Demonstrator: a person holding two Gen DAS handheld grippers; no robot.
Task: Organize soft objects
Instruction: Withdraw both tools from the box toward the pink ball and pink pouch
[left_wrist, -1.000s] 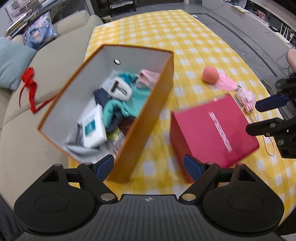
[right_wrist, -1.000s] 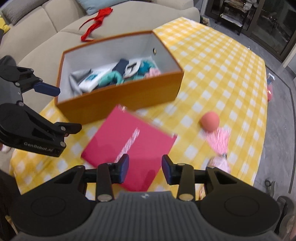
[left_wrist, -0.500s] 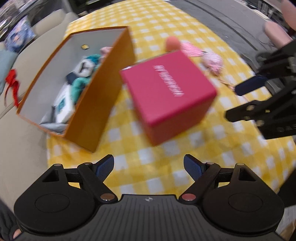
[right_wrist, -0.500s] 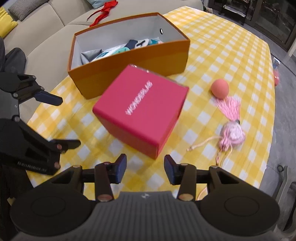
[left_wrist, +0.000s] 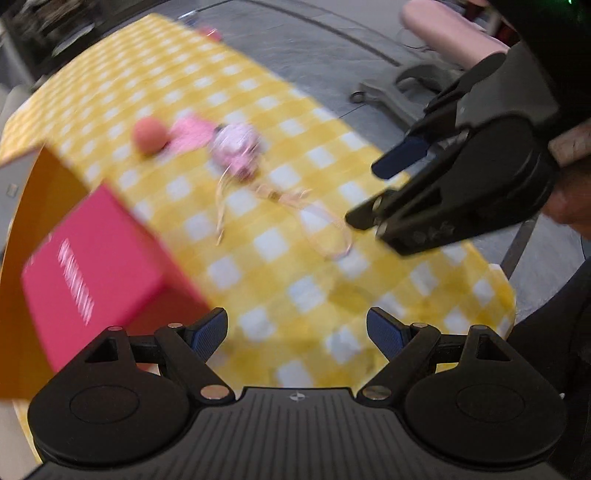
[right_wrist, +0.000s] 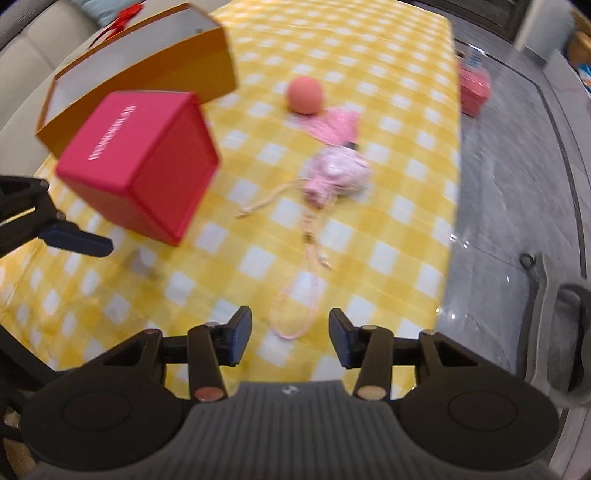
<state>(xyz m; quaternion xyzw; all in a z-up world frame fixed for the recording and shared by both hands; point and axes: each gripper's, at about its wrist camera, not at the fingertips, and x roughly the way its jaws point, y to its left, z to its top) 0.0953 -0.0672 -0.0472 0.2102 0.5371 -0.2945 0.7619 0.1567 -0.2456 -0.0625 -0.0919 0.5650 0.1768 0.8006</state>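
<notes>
Both the left gripper (left_wrist: 297, 332) and right gripper (right_wrist: 290, 332) hover with jaws spread and empty, the right's having just widened, above the pink drawstring pouch (right_wrist: 338, 171) lying mid-worktop (right_wrist: 406, 155), nearer its floor-side edge, beside the red box (right_wrist: 140, 162).

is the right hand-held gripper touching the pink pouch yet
Apart. Right wrist view: the right hand-held gripper is open, with checked cloth between it and the pink pouch.

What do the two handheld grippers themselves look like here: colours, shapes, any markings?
Both are matte black plastic. The left gripper and right gripper each have two angular fingers with dark blue pads, round side housings, silver pivot screws, and a ribbed grey centre panel bearing a small round logo.
</notes>
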